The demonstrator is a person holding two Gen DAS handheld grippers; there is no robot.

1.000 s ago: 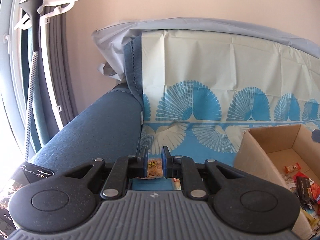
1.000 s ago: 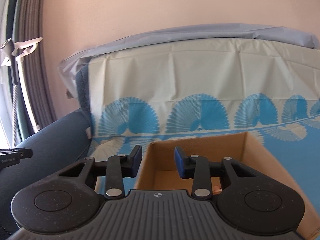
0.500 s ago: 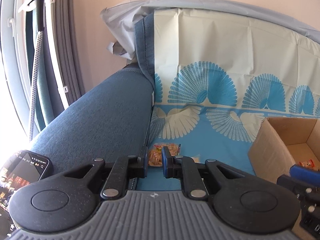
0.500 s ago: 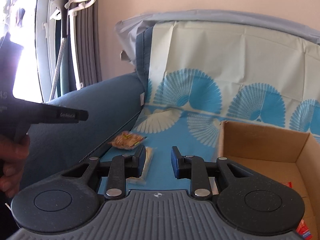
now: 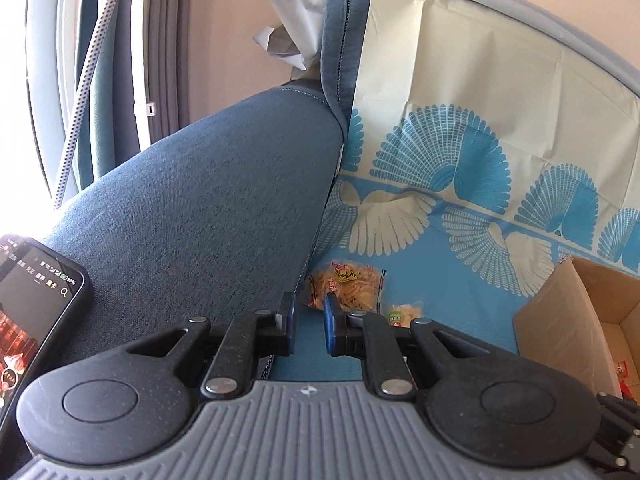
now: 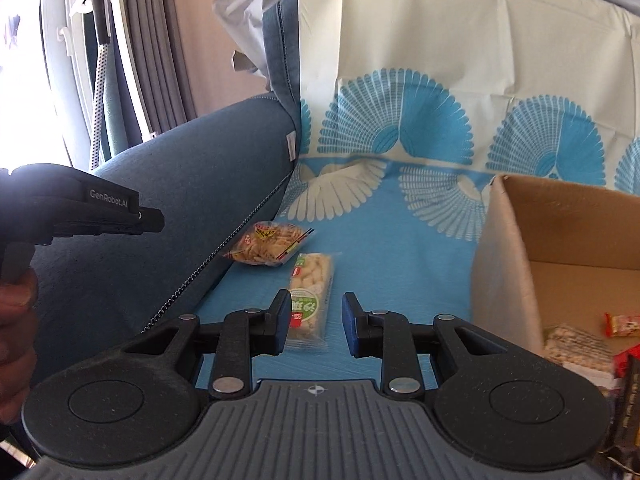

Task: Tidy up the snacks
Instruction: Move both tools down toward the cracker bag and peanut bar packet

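Note:
Two snack packets lie on the blue patterned cloth by the sofa arm. An orange cracker packet lies nearest the arm. A long pale packet with a green label lies beside it. My left gripper is open a narrow gap and empty, just short of the orange packet. My right gripper is open and empty, with the long packet lying between its fingers. A cardboard box holding several snacks stands to the right.
The blue sofa arm rises on the left, with a phone lying on it. The left gripper's body and a hand show at the left of the right wrist view. Curtains and a window stand behind.
Both grippers have tilted down and moved left toward the packets on the cloth. The right gripper has swung away from the box and now straddles the long packet.

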